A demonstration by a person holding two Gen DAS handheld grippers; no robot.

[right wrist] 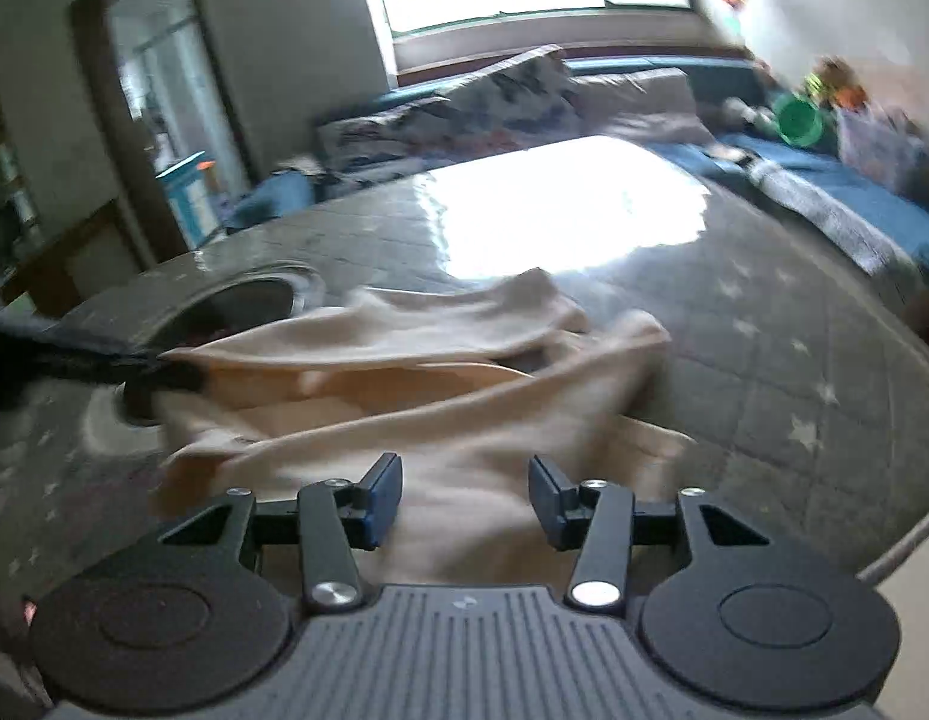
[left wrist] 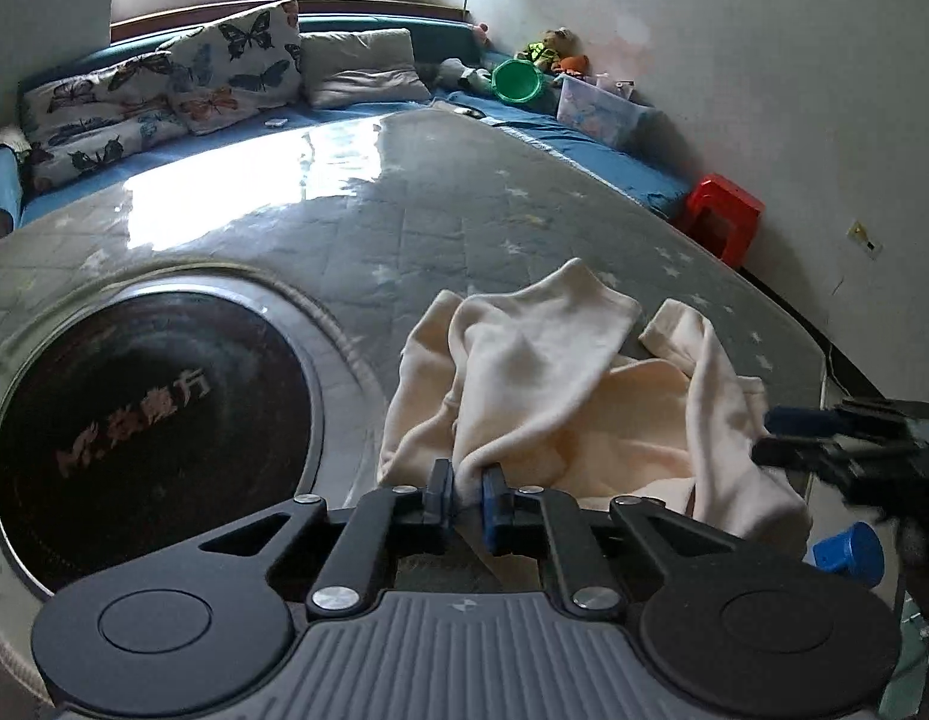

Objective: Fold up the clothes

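A cream garment (left wrist: pixel 560 396) lies crumpled on the glass-topped table (left wrist: pixel 404 204). My left gripper (left wrist: pixel 469 489) is shut on a bunched edge of the cloth at its near side. In the left wrist view my right gripper (left wrist: pixel 770 435) reaches in from the right edge, its fingertips at the garment's right sleeve. In the right wrist view the same garment (right wrist: pixel 416 372) spreads ahead, blurred. There my right gripper (right wrist: pixel 464 495) stands open over the cloth, with the pads apart and not pressing on it. The left gripper (right wrist: pixel 164 369) shows dark at the left, pinching the cloth.
A round dark inset plate (left wrist: pixel 152 420) sits in the table at the left. Behind the table runs a blue bench with butterfly cushions (left wrist: pixel 164 90), a green bucket (left wrist: pixel 517 81) and a clear box (left wrist: pixel 596 108). A red stool (left wrist: pixel 725 216) stands by the right wall.
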